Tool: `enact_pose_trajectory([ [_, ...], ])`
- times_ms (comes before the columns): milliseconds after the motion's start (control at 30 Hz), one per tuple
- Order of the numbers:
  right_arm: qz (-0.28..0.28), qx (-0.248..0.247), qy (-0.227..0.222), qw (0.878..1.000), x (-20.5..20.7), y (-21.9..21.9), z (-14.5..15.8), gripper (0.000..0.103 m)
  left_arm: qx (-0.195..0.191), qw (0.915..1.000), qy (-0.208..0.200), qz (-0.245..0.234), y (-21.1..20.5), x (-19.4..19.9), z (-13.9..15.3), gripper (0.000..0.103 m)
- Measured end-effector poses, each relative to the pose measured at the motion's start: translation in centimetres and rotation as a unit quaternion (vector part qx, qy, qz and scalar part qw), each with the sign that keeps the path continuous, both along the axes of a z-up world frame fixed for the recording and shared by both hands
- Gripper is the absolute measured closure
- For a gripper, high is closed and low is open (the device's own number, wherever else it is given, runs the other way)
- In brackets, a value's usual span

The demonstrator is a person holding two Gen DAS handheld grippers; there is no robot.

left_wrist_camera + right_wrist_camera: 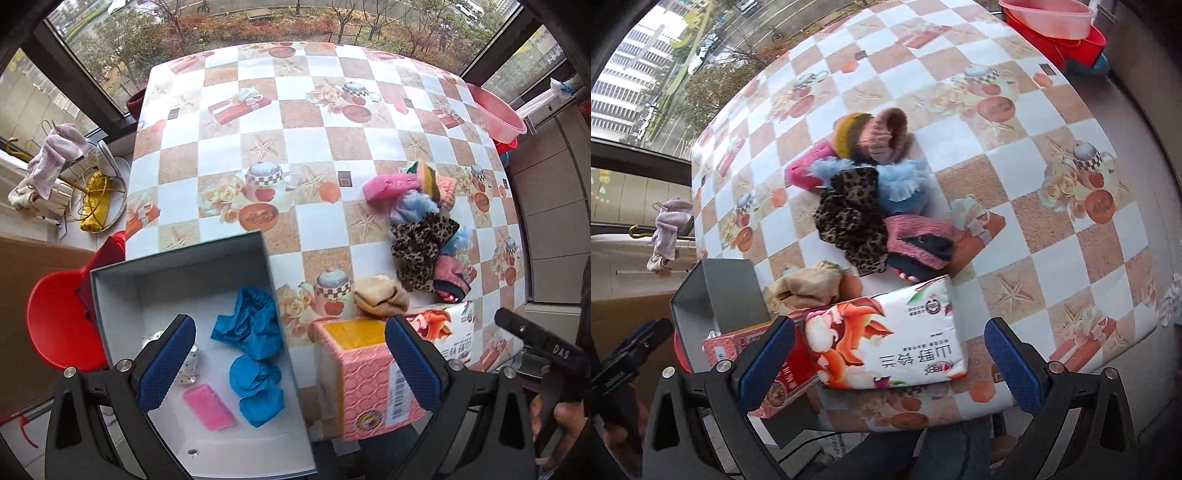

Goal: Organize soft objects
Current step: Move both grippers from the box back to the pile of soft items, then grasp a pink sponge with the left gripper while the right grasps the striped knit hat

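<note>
An open grey box [177, 273] at the table's near left holds two blue crumpled pieces [255, 354], a pink sponge [208, 406] and a white dotted item [190, 365]. My left gripper [291, 365] hangs open and empty above the box and a pink carton [369, 373]. A pile of soft things lies on the table: leopard scrunchie [849, 218], light blue scrunchie [901, 184], pink knit pieces [919, 236], a beige cloth [809, 284] and a pink sponge [388, 186]. My right gripper [890, 362] is open and empty above a white tissue pack [897, 343].
The checkered tablecloth [314, 140] covers the table. A red chair [62, 325] stands left of the box. Pink and red basins [1056, 26] sit beyond the far right corner. Windows run behind the table. A rack with cloths [59, 155] stands at the left.
</note>
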State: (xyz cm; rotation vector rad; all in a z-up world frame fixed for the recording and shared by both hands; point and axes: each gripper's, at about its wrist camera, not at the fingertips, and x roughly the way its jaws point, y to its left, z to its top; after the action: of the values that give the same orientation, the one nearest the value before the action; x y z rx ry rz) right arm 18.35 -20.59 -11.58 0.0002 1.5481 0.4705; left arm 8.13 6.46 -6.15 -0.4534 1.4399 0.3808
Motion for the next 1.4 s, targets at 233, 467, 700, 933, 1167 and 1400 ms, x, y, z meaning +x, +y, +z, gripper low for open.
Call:
enact_pose_trajectory([
  [233,-0.016,-0.003,0.024,1.0,5.1,-0.4,-2.6,0.0,-0.065,0.9953,0.024,0.067,-0.6,7.6,-3.3,0.0],
  [467,-0.007,-0.007,0.022,1.0,11.9,3.4,-5.1,0.0,-0.06,0.988,0.048,0.134,0.0,11.2,-6.7,0.0],
  [700,0.009,-0.043,-0.004,0.999,16.1,8.1,-8.9,0.0,-0.011,0.9868,0.055,0.152,1.3,14.4,-9.2,0.0],
  [933,0.077,-0.089,-0.022,0.993,16.3,8.4,-11.6,0.0,0.021,0.9864,0.097,0.131,1.6,16.0,-12.7,0.0],
  [1167,0.051,-0.133,-0.039,0.989,18.2,2.0,-11.3,0.0,0.023,0.9902,0.098,0.097,0.4,15.4,-11.9,0.0],
  [1400,-0.017,-0.111,-0.001,0.994,19.0,-4.2,-11.6,0.0,-0.008,0.9914,0.12,0.052,-3.3,17.9,-14.1,0.0],
])
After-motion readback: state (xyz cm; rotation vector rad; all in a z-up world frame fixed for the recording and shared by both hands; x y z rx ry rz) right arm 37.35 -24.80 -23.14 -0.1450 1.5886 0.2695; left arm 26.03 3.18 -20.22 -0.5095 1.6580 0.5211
